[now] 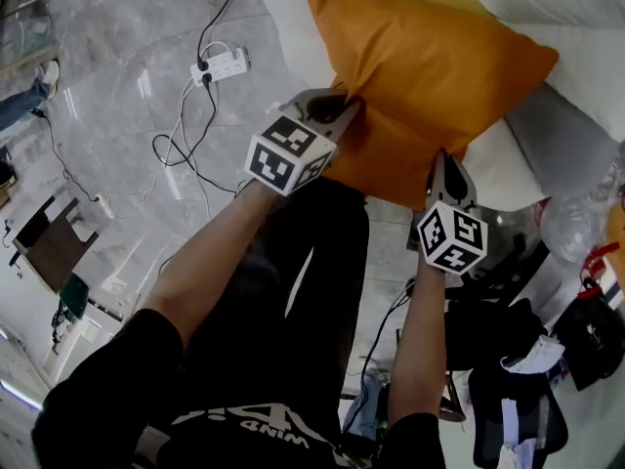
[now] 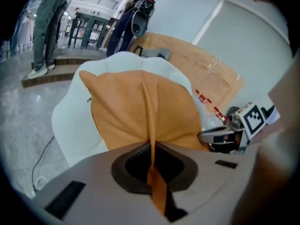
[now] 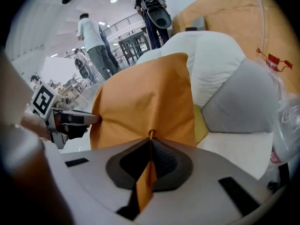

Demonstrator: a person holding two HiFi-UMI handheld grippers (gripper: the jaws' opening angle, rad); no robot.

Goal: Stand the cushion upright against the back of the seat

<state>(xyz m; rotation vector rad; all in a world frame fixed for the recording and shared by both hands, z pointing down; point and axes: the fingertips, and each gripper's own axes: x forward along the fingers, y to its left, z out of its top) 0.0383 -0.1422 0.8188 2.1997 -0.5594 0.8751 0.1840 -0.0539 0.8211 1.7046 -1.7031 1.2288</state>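
The left gripper (image 1: 340,113) and the right gripper (image 1: 444,164) each clamp the near edge of the orange cushion (image 1: 430,76), which extends ahead toward the white seat (image 1: 281,13).

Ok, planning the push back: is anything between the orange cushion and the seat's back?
The left gripper and right gripper are shut on the near edge of the orange cushion. Behind it a yellow cushion peeks out, seemingly between it and the white seat back; a grey cushion sits off to its right.
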